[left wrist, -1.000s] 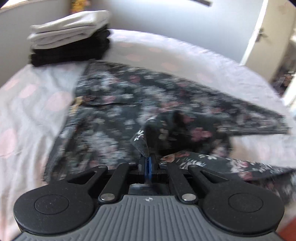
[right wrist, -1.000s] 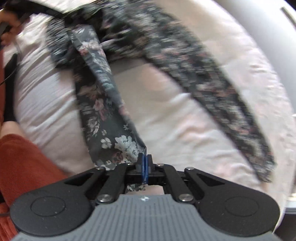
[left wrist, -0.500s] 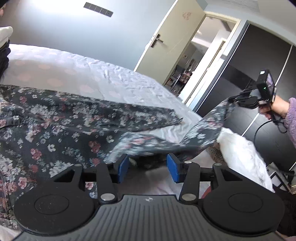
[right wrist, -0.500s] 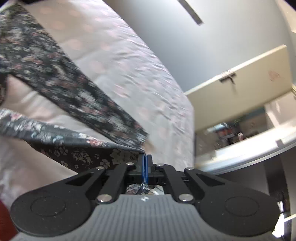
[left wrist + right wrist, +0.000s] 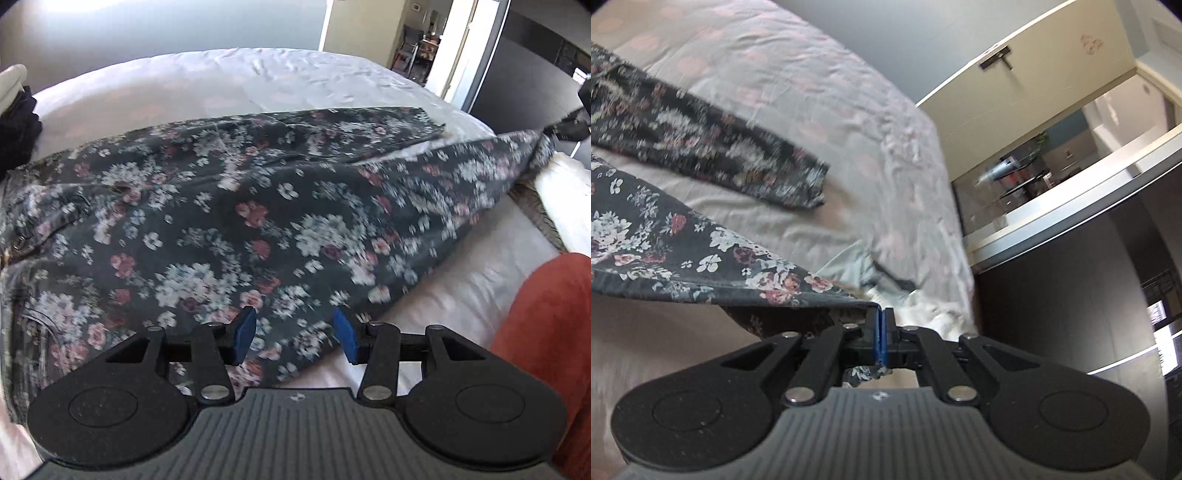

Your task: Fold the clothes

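Dark floral trousers (image 5: 258, 221) lie spread on the bed. My left gripper (image 5: 294, 338) hovers over their near edge, open, with the blue pads apart and no cloth pinched between them. One trouser leg (image 5: 480, 173) is stretched taut and lifted toward the far right of the left wrist view. My right gripper (image 5: 881, 332) is shut on that leg's hem, and the floral cloth (image 5: 683, 251) runs away from its jaws to the left. The other leg (image 5: 720, 155) rests flat on the sheet.
The bed has a pale sheet with pink spots (image 5: 258, 81). A stack of folded clothes (image 5: 14, 110) sits at the far left edge. A person's red-clad leg (image 5: 546, 332) is at the right, with white cloth (image 5: 565, 192) beyond it. An open door (image 5: 1015, 110) and a dark wardrobe (image 5: 1071, 277) stand past the bed.
My left gripper let go of the bunched fabric and opened. My right gripper, still shut on the hem, swept the leg out to the right until it drew taut.
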